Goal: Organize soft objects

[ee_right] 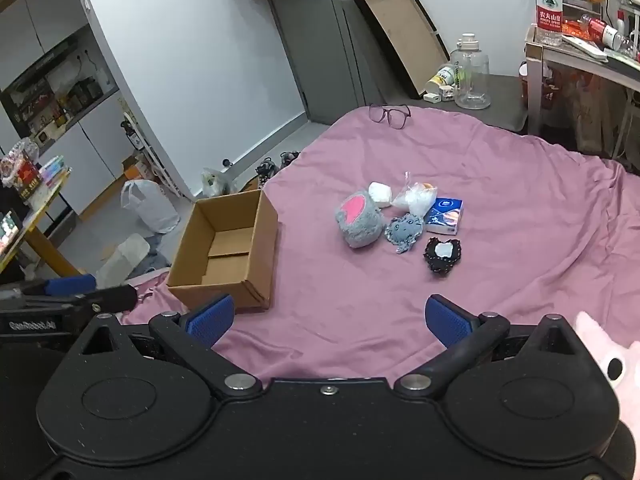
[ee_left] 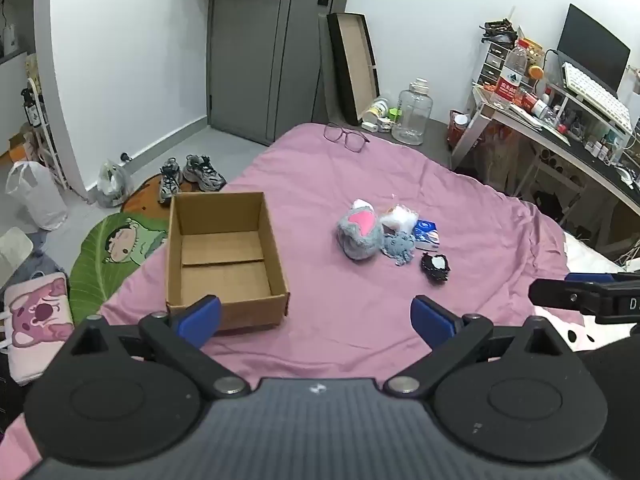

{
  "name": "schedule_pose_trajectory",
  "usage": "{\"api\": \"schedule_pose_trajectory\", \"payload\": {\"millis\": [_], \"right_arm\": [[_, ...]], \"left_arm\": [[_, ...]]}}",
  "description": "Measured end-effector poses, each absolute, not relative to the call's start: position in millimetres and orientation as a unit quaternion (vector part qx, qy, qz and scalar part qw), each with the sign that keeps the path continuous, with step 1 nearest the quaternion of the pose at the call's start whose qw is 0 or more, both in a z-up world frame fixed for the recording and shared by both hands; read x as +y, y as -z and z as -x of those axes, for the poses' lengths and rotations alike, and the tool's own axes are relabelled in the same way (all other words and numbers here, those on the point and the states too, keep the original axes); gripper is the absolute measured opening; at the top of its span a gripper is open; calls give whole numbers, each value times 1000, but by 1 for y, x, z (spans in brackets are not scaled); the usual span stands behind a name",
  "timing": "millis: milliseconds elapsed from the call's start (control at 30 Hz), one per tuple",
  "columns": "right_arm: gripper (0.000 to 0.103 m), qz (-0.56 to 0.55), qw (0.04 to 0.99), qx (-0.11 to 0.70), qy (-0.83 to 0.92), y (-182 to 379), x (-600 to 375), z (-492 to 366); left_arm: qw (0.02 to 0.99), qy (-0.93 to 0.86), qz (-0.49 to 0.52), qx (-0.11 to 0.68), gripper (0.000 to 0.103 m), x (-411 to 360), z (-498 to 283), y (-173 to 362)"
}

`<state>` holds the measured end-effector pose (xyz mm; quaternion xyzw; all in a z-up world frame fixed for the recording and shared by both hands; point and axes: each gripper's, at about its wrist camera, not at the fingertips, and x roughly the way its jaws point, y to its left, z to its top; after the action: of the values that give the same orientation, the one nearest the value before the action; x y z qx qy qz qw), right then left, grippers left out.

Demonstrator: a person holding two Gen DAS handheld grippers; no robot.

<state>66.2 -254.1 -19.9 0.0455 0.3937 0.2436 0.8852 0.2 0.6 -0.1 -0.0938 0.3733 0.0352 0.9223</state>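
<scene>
An open, empty cardboard box [ee_left: 226, 256] [ee_right: 228, 250] sits on the pink bedsheet [ee_left: 360, 320] at the left. To its right lie a grey plush with a pink heart [ee_left: 359, 236] [ee_right: 358, 218], a small blue-grey knitted octopus [ee_left: 400, 246] [ee_right: 406, 230], a black crocheted piece with a white centre [ee_left: 435, 266] [ee_right: 442, 256], a white soft block [ee_right: 380, 194], a clear bag of white stuffing [ee_right: 416, 196] and a blue tissue pack [ee_left: 427, 234] [ee_right: 444, 216]. My left gripper [ee_left: 316, 316] is open and empty, near the box's front. My right gripper [ee_right: 330, 318] is open and empty, short of the toys.
Glasses [ee_left: 345, 137] [ee_right: 390, 114] lie at the bed's far edge. Beyond are a clear jug [ee_left: 413, 114], a leaning tray [ee_left: 354, 66] and a cluttered desk [ee_left: 560, 120]. Shoes [ee_left: 192, 174] and bags are on the floor at left. A pink plush [ee_right: 612, 360] lies at the near right.
</scene>
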Motion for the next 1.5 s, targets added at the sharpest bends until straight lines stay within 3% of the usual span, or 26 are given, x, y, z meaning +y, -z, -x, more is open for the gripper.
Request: {"api": "schedule_pose_trajectory", "payload": {"millis": [1500], "right_arm": [[103,-33,882,396,-252,17,-252,-58]], "left_arm": [[917,-37,86,387,100,-13,0,8]]}}
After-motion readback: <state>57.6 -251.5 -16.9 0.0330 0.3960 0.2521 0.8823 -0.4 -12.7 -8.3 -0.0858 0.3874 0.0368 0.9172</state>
